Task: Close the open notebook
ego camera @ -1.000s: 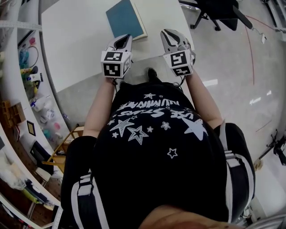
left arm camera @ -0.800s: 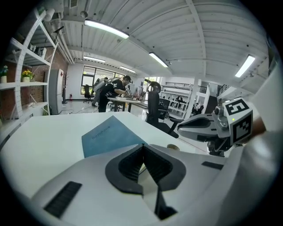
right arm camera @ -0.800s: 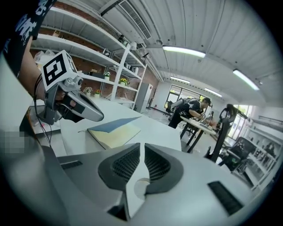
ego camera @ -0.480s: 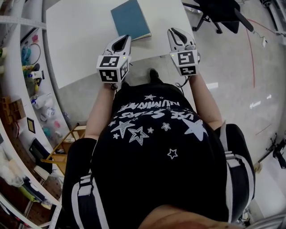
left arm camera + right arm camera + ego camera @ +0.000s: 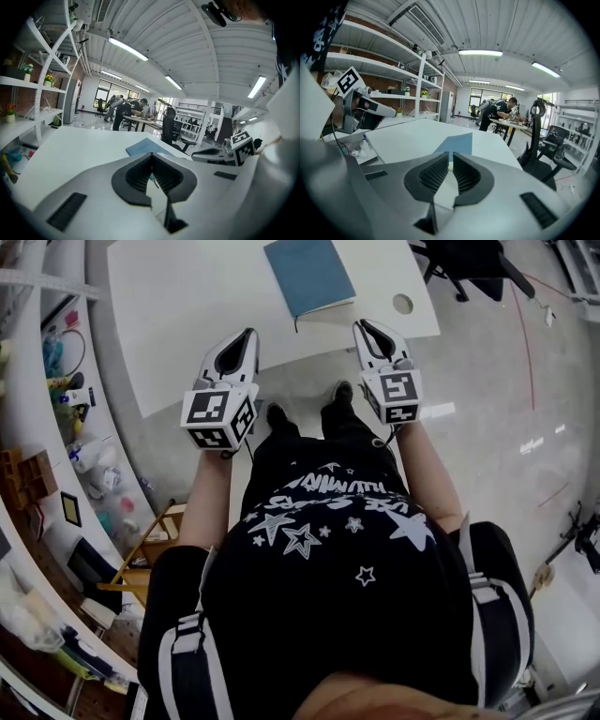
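Observation:
The notebook lies shut, blue cover up, near the front edge of the white table. It shows flat and closed in the left gripper view and in the right gripper view. My left gripper hangs off the table's front edge, short of the notebook and left of it. Its jaws meet at the tips and hold nothing. My right gripper is also off the edge, below the notebook's right corner. A narrow gap shows between its pads, and nothing is in it.
A round hole sits in the table's right corner. A black office chair stands beyond that corner. Shelves with clutter run along the left. The person's shoes stand on the grey floor just below the table edge.
Both grippers have drawn back from the table edge toward the person, the left one farther and leftward. The notebook stays closed and untouched.

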The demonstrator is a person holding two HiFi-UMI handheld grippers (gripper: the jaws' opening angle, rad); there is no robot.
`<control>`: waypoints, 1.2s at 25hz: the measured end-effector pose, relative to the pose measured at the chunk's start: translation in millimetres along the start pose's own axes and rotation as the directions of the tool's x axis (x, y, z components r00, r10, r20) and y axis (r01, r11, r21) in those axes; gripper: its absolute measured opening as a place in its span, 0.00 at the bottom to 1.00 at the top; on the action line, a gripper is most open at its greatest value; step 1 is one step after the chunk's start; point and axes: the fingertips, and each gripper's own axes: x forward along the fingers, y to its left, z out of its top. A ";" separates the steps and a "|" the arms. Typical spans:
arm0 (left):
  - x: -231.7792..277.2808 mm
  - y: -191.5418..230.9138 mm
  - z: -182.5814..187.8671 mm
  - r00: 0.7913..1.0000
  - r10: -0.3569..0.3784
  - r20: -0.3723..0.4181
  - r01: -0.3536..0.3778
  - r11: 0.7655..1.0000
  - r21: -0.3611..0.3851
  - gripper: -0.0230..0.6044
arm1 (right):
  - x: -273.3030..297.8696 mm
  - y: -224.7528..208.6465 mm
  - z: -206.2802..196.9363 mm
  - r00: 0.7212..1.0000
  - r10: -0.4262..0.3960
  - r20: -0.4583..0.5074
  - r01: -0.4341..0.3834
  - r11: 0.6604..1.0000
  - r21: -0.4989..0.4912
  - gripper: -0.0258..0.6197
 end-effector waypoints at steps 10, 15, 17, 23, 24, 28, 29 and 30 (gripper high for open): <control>-38.9 -37.8 6.5 0.995 0.070 0.077 -0.070 0.998 0.003 0.06 | -37.0 11.6 -0.4 0.994 0.082 0.073 -0.085 0.996 0.040 0.10; -61.8 -101.2 8.6 0.990 0.074 0.122 -0.078 0.997 0.023 0.06 | -81.7 -3.0 -7.4 0.989 0.095 0.115 -0.101 0.994 0.043 0.05; -69.9 -126.4 3.2 0.989 0.076 0.129 -0.080 0.996 0.030 0.06 | -101.7 -8.0 -15.8 0.987 0.102 0.125 -0.108 0.993 0.043 0.05; -96.2 -195.8 -21.8 0.985 0.093 0.145 -0.097 0.995 0.018 0.06 | -162.1 -18.6 -36.6 0.980 0.129 0.155 -0.132 0.991 0.013 0.05; -100.1 -207.1 -27.0 0.985 0.093 0.145 -0.097 0.995 0.016 0.06 | -172.4 -18.9 -40.0 0.977 0.134 0.164 -0.138 0.990 0.010 0.05; -117.2 -249.4 -40.3 0.985 0.092 0.145 -0.097 0.995 0.028 0.06 | -210.3 -15.8 -55.4 0.970 0.159 0.183 -0.162 0.987 -0.001 0.05; -120.9 -258.1 -41.1 0.985 0.089 0.148 -0.094 0.995 0.032 0.06 | -217.8 -14.5 -58.0 0.969 0.166 0.184 -0.166 0.986 -0.015 0.05; -124.5 -265.6 -41.4 0.985 0.085 0.152 -0.092 0.995 0.035 0.06 | -224.7 -13.0 -59.9 0.968 0.171 0.185 -0.169 0.985 -0.031 0.05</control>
